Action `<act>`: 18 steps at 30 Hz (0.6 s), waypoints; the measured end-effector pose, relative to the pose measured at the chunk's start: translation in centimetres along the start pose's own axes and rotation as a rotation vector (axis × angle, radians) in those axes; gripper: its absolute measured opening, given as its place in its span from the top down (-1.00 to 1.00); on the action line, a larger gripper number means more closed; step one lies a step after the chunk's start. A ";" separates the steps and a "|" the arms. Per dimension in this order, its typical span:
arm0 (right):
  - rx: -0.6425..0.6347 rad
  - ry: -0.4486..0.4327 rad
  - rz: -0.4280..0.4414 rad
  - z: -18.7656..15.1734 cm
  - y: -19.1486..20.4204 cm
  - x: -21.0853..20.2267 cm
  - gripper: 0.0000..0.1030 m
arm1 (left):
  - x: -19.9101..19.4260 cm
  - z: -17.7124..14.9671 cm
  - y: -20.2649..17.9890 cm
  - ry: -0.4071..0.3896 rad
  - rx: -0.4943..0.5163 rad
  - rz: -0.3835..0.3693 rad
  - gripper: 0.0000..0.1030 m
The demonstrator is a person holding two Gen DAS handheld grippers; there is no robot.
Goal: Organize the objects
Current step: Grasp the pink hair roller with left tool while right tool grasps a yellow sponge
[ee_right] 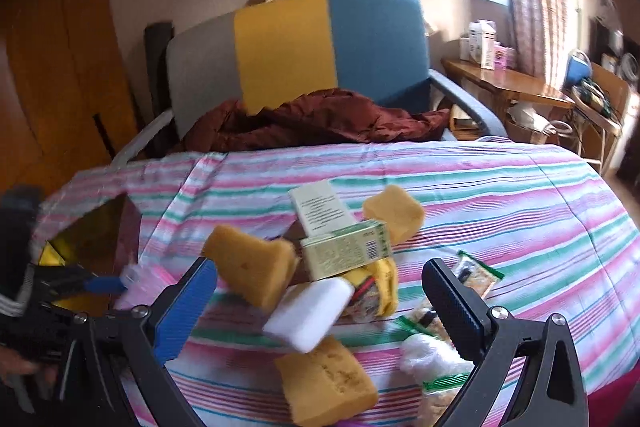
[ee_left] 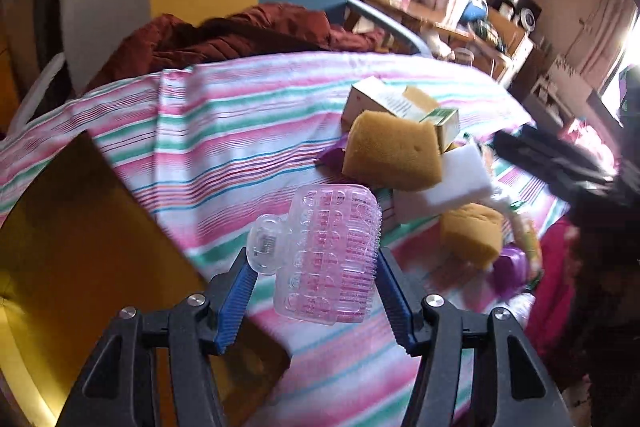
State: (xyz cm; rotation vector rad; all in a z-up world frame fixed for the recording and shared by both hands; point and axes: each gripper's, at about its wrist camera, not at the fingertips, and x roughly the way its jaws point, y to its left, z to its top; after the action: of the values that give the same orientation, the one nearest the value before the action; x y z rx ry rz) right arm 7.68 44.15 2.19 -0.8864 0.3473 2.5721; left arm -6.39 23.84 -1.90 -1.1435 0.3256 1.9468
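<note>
Two grippers work over a table (ee_right: 500,195) that is covered with a cloth of pink, green and white stripes. Behind the table stands an armchair (ee_right: 304,59) with a grey, a yellow and a blue panel, and a dark red jacket (ee_right: 320,119) lies on its seat. At the left edge of the table an open cardboard box (ee_left: 80,227) is seen, brown and yellow inside.

Near the middle of the cloth there is a small heap of things: three yellow sponges, the nearest one (ee_right: 328,383) lying flat; a white foam block (ee_right: 308,315) leaning on the heap; and two cardboard packs, a green one (ee_right: 348,251) in front of a white one (ee_right: 320,211).

The right gripper (ee_right: 320,307) stands wide apart above this heap and holds nothing. The left gripper (ee_left: 316,283) has a clear pink plastic brush (ee_left: 328,255) between its blue pads, above the table edge beside the box; whether both pads press on it I cannot tell.
</note>
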 end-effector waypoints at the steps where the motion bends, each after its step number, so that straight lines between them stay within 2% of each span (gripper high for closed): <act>1: -0.013 0.016 0.011 0.0 0.7 0.3 -1.00 | -1.0 -0.6 0.5 -0.015 -0.020 -0.006 -0.18; 7: -0.013 0.102 0.043 0.4 3.9 2.4 -1.00 | -4.5 -2.7 2.4 -0.058 -0.106 -0.029 -0.18; 10: 0.020 0.148 0.013 0.9 5.2 4.1 -1.00 | -5.7 -3.8 3.1 -0.070 -0.141 -0.025 -0.18; 13: 0.066 0.195 0.023 1.5 5.9 5.7 -0.99 | -6.6 -4.9 4.3 -0.080 -0.179 -0.028 -0.18; 16: 0.077 0.234 -0.033 1.7 6.6 7.4 -0.99 | -7.2 -5.7 5.2 -0.087 -0.209 -0.032 -0.18; 18: 0.090 0.265 -0.034 1.7 6.9 8.7 -0.99 | -7.6 -6.3 5.6 -0.093 -0.223 -0.033 -0.18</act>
State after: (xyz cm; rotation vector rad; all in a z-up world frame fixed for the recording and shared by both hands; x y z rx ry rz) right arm -2.55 41.09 -1.29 -1.1909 0.5141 2.3900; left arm -5.16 12.72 -0.18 -1.1860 0.0401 2.0372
